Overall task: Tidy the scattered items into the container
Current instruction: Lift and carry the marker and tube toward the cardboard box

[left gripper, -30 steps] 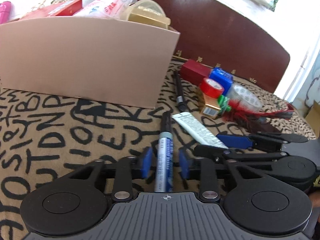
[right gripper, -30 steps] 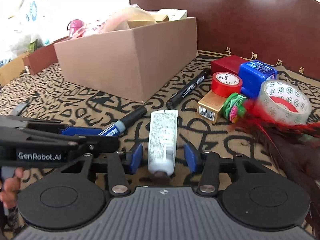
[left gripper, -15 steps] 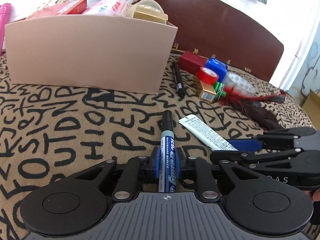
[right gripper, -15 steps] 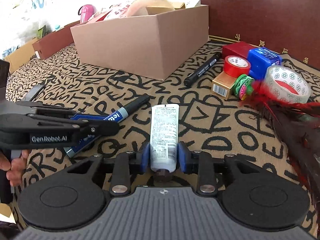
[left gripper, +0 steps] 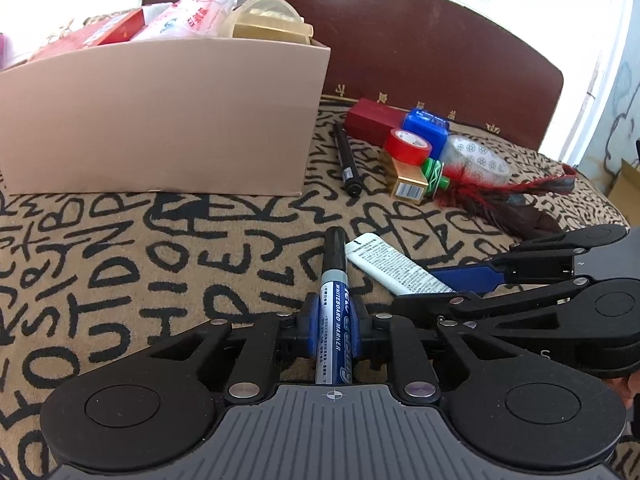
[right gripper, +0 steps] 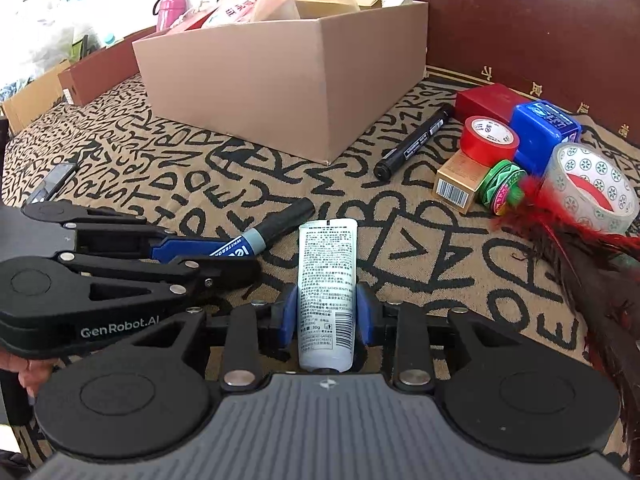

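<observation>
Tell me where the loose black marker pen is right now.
The black marker pen lies on the patterned cloth in the right wrist view, between the cardboard box and the red tape roll, untouched by either gripper.

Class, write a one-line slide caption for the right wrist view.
Right gripper closing on white tube beside cardboard box.

Blue marker (left gripper: 335, 320) reads "WHITEBOARD MARKER"; left gripper (right gripper: 224, 258), "GenRobot.AI".

A tan cloth with black lettering (right gripper: 420, 240) carries it all: cardboard box (right gripper: 280, 80) at eleven o'clock, black marker (right gripper: 414, 142) at one, tapes, small boxes and feathers (right gripper: 592, 256) toward two.
</observation>
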Action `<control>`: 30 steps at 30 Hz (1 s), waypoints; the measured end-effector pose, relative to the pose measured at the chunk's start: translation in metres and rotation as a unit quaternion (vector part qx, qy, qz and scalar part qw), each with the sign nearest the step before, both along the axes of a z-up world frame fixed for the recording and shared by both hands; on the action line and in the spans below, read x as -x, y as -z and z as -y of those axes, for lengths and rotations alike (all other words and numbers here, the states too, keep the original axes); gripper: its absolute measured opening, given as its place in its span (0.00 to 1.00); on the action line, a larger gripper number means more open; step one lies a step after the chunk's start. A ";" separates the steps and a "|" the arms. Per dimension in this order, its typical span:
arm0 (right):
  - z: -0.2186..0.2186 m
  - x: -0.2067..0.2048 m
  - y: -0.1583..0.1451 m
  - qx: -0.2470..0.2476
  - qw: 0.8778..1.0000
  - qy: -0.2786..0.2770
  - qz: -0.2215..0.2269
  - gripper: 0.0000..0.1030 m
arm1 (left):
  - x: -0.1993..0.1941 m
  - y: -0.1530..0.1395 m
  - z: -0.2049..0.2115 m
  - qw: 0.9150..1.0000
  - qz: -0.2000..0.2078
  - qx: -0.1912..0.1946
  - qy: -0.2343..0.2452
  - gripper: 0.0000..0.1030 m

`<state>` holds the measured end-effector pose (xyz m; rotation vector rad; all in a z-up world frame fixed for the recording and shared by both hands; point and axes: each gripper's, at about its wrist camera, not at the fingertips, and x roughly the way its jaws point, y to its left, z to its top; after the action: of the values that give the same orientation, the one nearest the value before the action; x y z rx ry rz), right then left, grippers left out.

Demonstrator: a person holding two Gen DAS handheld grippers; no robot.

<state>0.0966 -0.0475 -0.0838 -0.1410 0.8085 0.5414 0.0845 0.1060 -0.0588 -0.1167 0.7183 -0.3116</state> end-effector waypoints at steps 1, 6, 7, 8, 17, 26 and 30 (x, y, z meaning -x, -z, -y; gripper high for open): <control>0.002 0.002 -0.001 -0.008 1.000 0.003 -0.003 0.33 | 0.003 -0.001 -0.003 1.000 -0.003 0.013 0.001 0.12; 0.009 0.017 -0.010 -0.057 0.998 0.002 -0.014 0.33 | 0.019 -0.005 -0.018 0.998 -0.009 0.062 -0.012 0.11; 0.009 0.019 -0.013 -0.064 0.998 0.000 -0.015 0.33 | 0.021 -0.008 -0.020 0.998 -0.007 0.068 -0.013 0.11; 0.008 0.020 -0.016 -0.070 0.997 -0.003 -0.014 0.33 | 0.023 -0.011 -0.022 0.997 -0.005 0.076 -0.012 0.11; -0.015 0.020 -0.072 -0.107 0.993 -0.016 0.047 0.33 | 0.019 -0.066 -0.047 0.993 0.058 0.102 -0.020 0.12; -0.054 -0.037 -0.152 -0.136 0.985 -0.030 0.101 0.33 | -0.027 -0.152 -0.081 0.986 0.134 0.083 -0.048 0.11; -0.071 -0.084 -0.180 -0.154 0.984 -0.013 0.085 0.33 | -0.070 -0.179 -0.105 0.983 0.132 0.108 -0.061 0.11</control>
<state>0.1810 0.0235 0.0960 0.0870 0.5497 0.6632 0.1540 0.2109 0.1200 -0.3175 0.4104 -0.2804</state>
